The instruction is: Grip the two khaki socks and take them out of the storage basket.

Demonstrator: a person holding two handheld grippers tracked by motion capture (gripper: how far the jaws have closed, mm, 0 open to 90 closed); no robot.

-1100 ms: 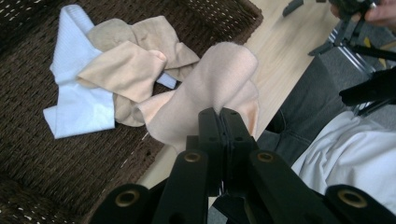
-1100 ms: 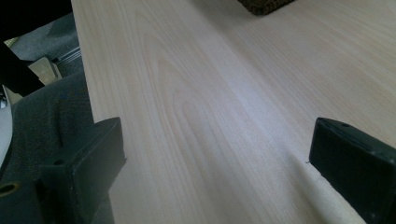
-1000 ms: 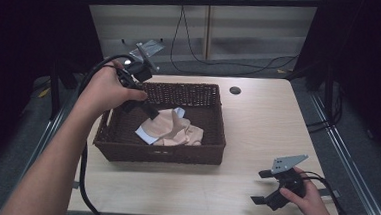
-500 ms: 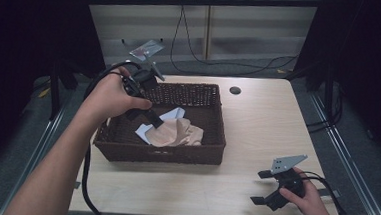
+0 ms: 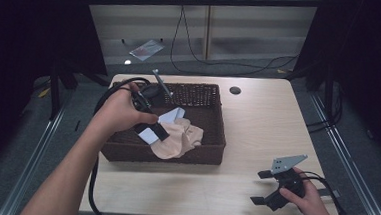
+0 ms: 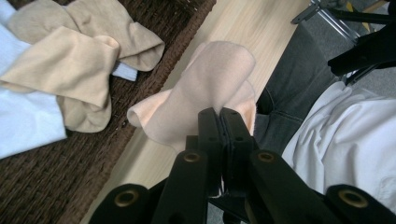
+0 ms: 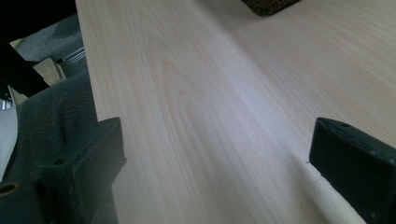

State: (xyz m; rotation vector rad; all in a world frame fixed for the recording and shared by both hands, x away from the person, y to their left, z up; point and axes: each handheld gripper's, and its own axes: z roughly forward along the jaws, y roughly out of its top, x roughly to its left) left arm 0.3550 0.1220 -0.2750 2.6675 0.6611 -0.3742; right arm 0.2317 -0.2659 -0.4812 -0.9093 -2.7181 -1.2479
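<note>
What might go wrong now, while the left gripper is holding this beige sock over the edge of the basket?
1. The left gripper pinches only one edge of the peach sock; the loose rest could catch on the wicker basket rim and pull free.
2. The other beige socks and the white cloth lie in a tangle close by, so one might be dragged along.
3. The right gripper rests open far off, perhaps too far to help quickly.
</note>
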